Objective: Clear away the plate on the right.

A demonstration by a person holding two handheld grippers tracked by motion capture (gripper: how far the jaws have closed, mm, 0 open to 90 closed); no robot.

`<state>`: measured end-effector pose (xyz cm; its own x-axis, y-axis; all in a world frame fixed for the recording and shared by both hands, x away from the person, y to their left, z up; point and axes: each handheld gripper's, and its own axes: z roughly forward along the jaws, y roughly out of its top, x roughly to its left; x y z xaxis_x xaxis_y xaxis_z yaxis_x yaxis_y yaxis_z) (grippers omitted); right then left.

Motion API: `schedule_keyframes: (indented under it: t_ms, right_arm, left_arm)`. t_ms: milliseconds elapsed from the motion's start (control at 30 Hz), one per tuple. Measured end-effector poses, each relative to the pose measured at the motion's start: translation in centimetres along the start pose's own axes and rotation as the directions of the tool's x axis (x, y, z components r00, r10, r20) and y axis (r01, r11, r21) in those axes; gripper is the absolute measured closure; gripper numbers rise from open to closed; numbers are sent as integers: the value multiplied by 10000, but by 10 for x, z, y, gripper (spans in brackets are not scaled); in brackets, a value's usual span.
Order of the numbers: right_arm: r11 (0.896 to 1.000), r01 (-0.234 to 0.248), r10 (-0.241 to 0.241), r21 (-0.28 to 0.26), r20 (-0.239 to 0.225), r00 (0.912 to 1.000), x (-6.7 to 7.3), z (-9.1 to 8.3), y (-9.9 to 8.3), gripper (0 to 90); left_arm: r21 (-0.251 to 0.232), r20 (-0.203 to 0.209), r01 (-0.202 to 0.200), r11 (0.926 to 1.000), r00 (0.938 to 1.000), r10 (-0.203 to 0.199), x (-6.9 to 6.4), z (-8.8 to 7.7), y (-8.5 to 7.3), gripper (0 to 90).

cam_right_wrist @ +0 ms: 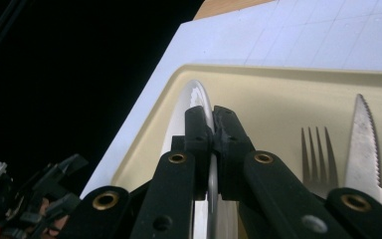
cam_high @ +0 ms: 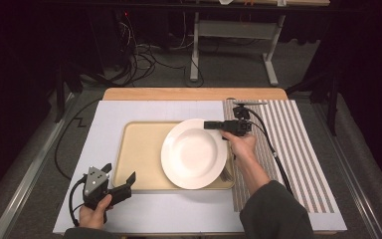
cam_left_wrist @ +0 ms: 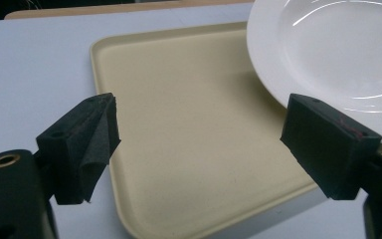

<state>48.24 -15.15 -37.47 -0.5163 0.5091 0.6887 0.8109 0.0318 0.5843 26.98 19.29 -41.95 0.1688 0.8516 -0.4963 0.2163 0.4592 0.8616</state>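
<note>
Plate gripped over tray.
White plate (cam_high: 194,153) is clamped at its far-right rim by right tool (cam_high: 210,125), tilted above beige tray (cam_high: 137,154); fork (cam_right_wrist: 317,155) and knife (cam_right_wrist: 363,144) lie inside; left tool (cam_high: 120,177) held wide.

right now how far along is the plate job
Done: the right gripper is clamped on the rim of the round white plate. In hand: it holds the plate over the beige tray, above a fork and serrated knife. Left: setting it down; the left gripper waits open.
</note>
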Motion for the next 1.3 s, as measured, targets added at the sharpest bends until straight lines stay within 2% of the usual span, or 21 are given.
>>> schedule_keyframes:
  t_ms: [200,333,467,867,1033,1300]
  right_arm:
    - [10000,54,-52,-62,314,9995,3,18,7,872]
    - [9999,-67,70,-126,239,9997,4,28,9,872]
    - [9999,16,-10,-156,351,9994,7,38,11,871]
    - [9995,-135,143,-273,267,9995,7,56,9,868]
    - [9997,-172,176,-172,267,9995,5,56,9,866]
    - [9985,124,-160,528,684,9975,-3,42,4,845]
  left_arm:
    - [-29,-19,98,9999,9999,-98,0,-1,0,159]
    - [-9,4,126,9999,9999,-126,0,0,0,159]
    - [-7,8,126,9999,9999,-126,1,-1,0,159]
    - [1,35,144,9999,9999,-144,0,-1,0,159]
    - [12,42,125,9999,9999,-125,0,0,0,159]
    - [16,27,63,10000,10000,-63,0,0,0,159]
